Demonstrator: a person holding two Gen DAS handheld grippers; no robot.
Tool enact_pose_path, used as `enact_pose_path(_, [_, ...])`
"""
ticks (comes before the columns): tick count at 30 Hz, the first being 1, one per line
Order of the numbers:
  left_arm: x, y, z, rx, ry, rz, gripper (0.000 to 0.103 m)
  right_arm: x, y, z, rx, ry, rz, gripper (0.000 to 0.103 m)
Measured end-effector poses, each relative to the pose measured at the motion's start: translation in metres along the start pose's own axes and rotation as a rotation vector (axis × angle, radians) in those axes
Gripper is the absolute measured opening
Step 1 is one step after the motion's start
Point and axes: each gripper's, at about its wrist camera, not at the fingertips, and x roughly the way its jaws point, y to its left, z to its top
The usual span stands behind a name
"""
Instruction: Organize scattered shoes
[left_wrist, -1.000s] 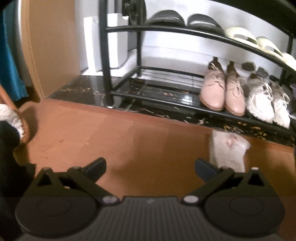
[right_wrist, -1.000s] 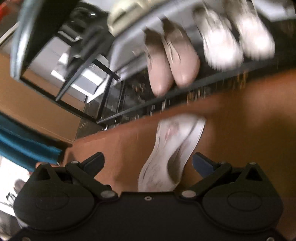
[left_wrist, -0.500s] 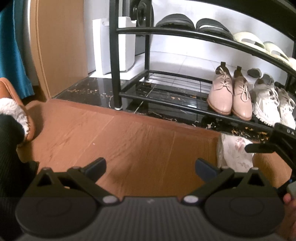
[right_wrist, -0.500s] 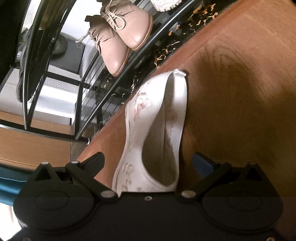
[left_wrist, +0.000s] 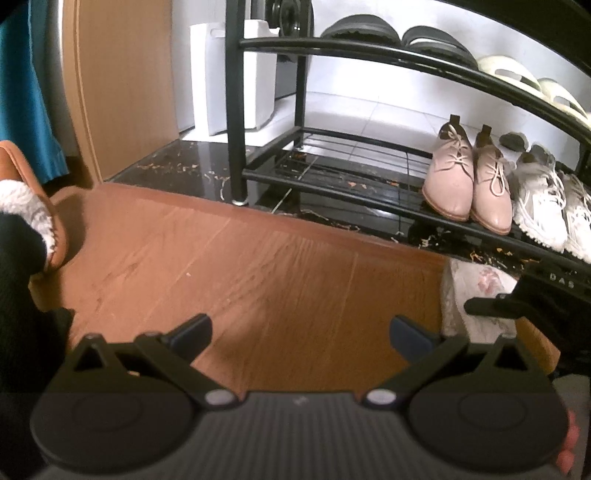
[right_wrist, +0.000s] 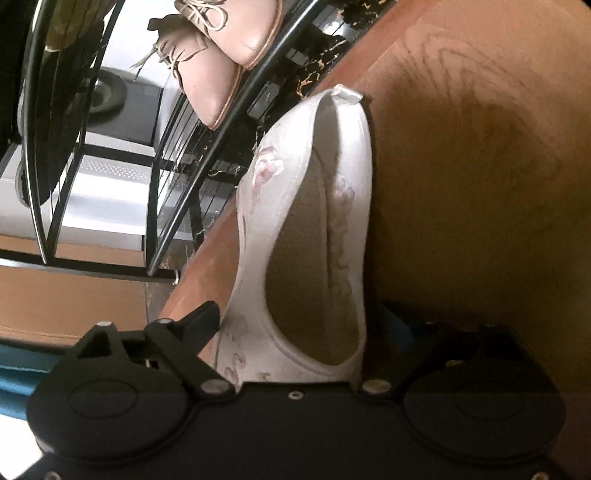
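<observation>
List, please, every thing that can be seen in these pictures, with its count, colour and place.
white floral shoe: 1, white with pink pattern, on wooden floor before the rack, between the right gripper's fingers
shoe rack: 1, black metal, on dark marble floor
lace-up shoes: 2, pink, lower shelf
sneakers: 2, white, lower shelf, right of the pink pair
slippers: 2 dark, 2 cream, upper shelf
white box: 1, behind the rack
left gripper: open, empty
right gripper: around the shoe's toe end; contact unclear
</observation>
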Motion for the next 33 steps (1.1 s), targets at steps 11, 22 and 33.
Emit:
enact_pose_path(11, [0.003,0.017,0.0,-0.038,0.007,0.065,0.102,0.014,0.041,-0.021,-0.308,-0.074,-0.131,0.071])
enact_pose_path(22, [0.003,0.03,0.0,-0.075,0.008,0.101,0.102,0.028,0.074,-0.046,-0.556,-0.006,-0.199,0.08])
enact_pose_path(33, [0.002,0.042,0.003,-0.142,-0.003,0.129,0.102,0.025,0.083,-0.028,-0.59,0.042,-0.162,0.093])
